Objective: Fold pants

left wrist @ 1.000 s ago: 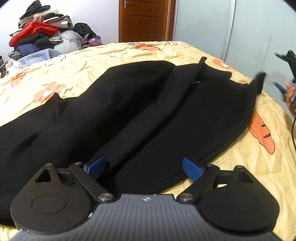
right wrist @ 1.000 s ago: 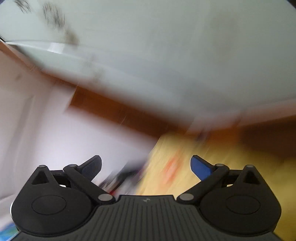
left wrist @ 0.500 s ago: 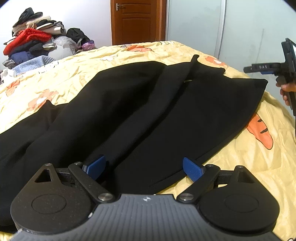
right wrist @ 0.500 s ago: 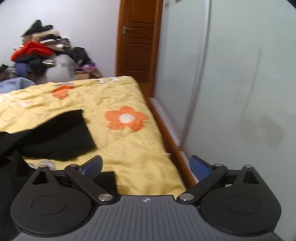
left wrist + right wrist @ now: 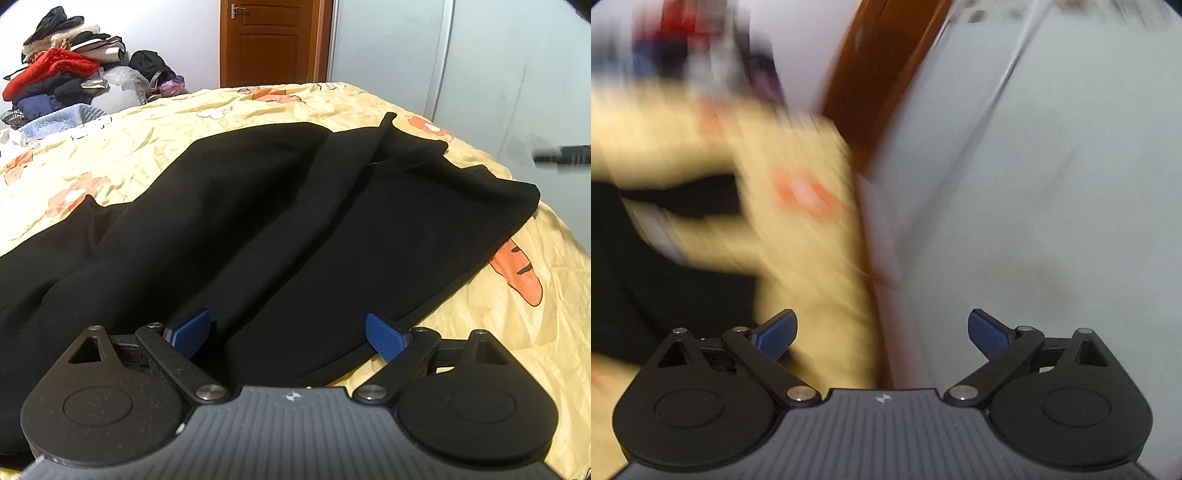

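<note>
Left claw (image 5: 286, 334) low over black pants (image 5: 258, 229), spread wide — right claw (image 5: 882, 334) spread too, view blurred.

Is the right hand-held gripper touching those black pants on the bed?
Apart. The right wrist view, though blurred, shows the right hand-held gripper open and empty, with yellow bedspread between its fingers; the pants lie off to the left.

The pants (image 5: 280, 229) lie spread across the bed (image 5: 517, 325), filling mid-frame; a clothes pile (image 5: 62, 88) sits upper left, a door (image 5: 273, 40) behind at top centre.
</note>
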